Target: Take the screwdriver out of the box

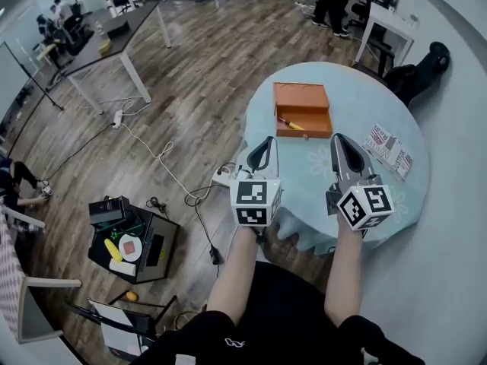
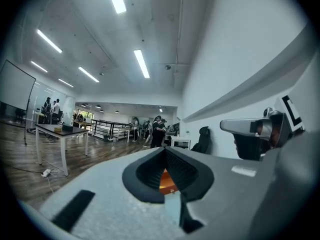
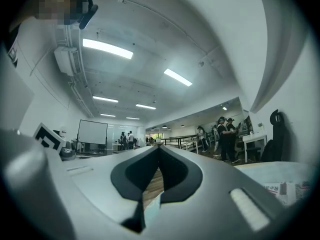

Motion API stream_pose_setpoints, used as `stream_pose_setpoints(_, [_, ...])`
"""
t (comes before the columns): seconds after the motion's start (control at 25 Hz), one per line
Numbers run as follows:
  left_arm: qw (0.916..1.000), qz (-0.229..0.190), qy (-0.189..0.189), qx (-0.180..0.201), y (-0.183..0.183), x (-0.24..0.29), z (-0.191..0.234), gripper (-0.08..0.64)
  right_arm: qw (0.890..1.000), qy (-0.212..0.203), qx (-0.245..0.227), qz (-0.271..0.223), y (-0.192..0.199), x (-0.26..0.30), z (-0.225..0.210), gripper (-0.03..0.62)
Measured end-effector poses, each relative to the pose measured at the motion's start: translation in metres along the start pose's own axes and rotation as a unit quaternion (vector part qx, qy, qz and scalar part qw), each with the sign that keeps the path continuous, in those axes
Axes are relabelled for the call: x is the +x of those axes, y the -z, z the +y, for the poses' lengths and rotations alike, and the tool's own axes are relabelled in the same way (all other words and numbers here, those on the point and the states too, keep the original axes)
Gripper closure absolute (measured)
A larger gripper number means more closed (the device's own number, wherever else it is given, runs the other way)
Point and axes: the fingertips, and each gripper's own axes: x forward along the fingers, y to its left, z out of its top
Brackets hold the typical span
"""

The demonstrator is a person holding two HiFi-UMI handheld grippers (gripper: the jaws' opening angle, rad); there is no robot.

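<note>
An open orange box (image 1: pixel 303 109) lies on the far side of a round table (image 1: pixel 358 105) with a pale blue cloth. Inside the box rests a screwdriver (image 1: pixel 290 123) with a yellow handle and a dark shaft. My left gripper (image 1: pixel 271 140) hovers at the table's near left edge, just short of the box, jaws shut and empty. A sliver of the orange box (image 2: pixel 167 181) shows through the loop behind its joined tips (image 2: pixel 165 149). My right gripper (image 1: pixel 335 137) is level beside it over the cloth, also shut with nothing held, tips (image 3: pixel 159 147) meeting.
A printed paper (image 1: pixel 389 149) lies on the table's right side. A black chair (image 1: pixel 418 67) stands behind the table. On the floor at left are a black crate (image 1: pixel 133 245) of items and a white cable (image 1: pixel 160 158). A dark long table (image 1: pixel 114 36) stands farther back.
</note>
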Motion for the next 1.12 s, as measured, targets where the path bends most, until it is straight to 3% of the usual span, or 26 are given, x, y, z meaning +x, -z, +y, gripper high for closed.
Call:
stream_pose_setpoints(0.2, [0.9993, 0.035, 0.006, -0.005, 0.002, 0.098, 0.061, 0.557, 1.000, 0.007, 0.004, 0.020, 0.020, 0.104, -0.034, 0.581])
stream_pose_setpoints(0.4, [0.9953, 0.087, 0.036, -0.022, 0.043, 0.196, 0.098, 0.557, 0.997, 0.034, 0.022, 0.065, 0.073, 0.190, -0.082, 0.581])
stream_pose_setpoints(0.6, [0.9885, 0.132, 0.059, -0.043, 0.085, 0.267, 0.112, 0.557, 0.989, 0.066, 0.024, 0.133, 0.125, 0.222, -0.129, 0.581])
stream_pose_setpoints(0.8, [0.9821, 0.167, 0.062, -0.061, 0.109, 0.294, 0.122, 0.557, 0.970, 0.046, 0.005, 0.237, 0.185, 0.242, -0.162, 0.574])
stream_pose_setpoints(0.88, [0.9825, 0.167, 0.056, -0.062, 0.106, 0.298, 0.129, 0.557, 0.954, -0.005, -0.019, 0.299, 0.216, 0.253, -0.164, 0.550])
stream_pose_setpoints(0.92, [0.9827, 0.167, 0.051, -0.063, 0.105, 0.299, 0.134, 0.557, 0.940, -0.043, -0.028, 0.338, 0.233, 0.256, -0.160, 0.535])
stream_pose_setpoints(1.04, [0.9830, 0.168, 0.034, -0.067, 0.105, 0.296, 0.151, 0.557, 0.875, -0.156, -0.062, 0.454, 0.288, 0.257, -0.139, 0.497])
stream_pose_setpoints(1.12, [0.9830, 0.168, 0.023, -0.070, 0.108, 0.292, 0.161, 0.557, 0.830, -0.199, -0.091, 0.513, 0.320, 0.253, -0.132, 0.491])
